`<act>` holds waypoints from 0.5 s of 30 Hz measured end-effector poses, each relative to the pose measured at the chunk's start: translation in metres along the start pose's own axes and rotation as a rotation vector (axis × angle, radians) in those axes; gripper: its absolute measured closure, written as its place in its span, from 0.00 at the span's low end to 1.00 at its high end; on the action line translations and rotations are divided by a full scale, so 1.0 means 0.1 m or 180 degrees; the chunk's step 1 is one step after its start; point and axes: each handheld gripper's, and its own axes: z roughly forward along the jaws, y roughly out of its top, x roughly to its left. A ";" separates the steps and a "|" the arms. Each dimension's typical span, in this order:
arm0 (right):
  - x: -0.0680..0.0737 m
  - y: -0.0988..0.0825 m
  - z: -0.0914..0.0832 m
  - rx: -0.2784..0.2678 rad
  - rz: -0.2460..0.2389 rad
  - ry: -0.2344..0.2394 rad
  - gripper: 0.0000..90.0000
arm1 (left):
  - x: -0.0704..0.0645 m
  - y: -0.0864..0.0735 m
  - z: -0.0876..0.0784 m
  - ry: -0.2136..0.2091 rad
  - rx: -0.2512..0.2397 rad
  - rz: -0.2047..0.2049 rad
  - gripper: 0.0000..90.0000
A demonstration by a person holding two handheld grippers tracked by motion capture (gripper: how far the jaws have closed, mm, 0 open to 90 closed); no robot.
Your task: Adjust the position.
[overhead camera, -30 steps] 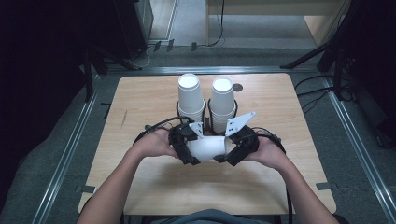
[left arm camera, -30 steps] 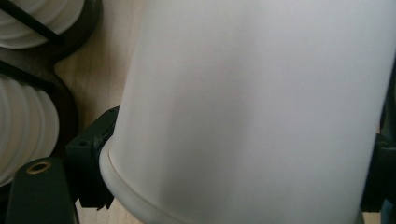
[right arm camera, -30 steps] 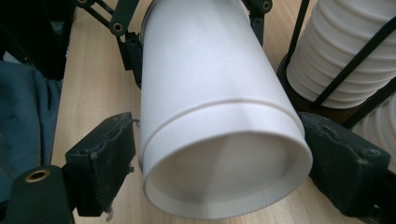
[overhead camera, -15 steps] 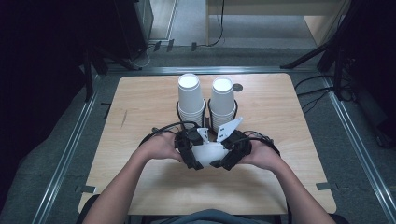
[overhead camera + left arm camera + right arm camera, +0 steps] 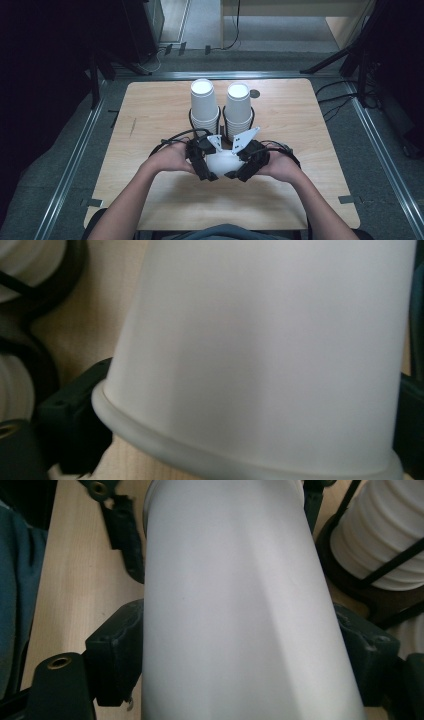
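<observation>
Hands hold two grippers clamped on one white paper cup above the wooden table: left gripper, right gripper. Two cup stacks stand just behind in black wire holders.

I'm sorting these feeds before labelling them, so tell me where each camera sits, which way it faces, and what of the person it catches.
High view: above the person's side, looking forward and down on the table; both forearms enter from below, left gripper and right gripper around a white cup, two cup stacks behind.
Left gripper view: rides the left gripper, facing the cup's wall close up.
Right gripper view: rides the right gripper, facing the cup between its black jaws.
Shared: both gripper views show that cup and the ringed stacks.
</observation>
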 end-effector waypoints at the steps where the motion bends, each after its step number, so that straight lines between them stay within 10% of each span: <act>1: -0.01 0.00 -0.01 -0.0020 0.0011 -0.0007 0.22 | 0.00 0.00 -0.01 0.0003 -0.0027 0.0016 0.00; 15: -0.04 -0.03 -0.23 -0.0416 0.0123 0.0045 0.22 | -0.03 -0.10 -0.17 -0.0020 -0.0729 -0.0190 0.00</act>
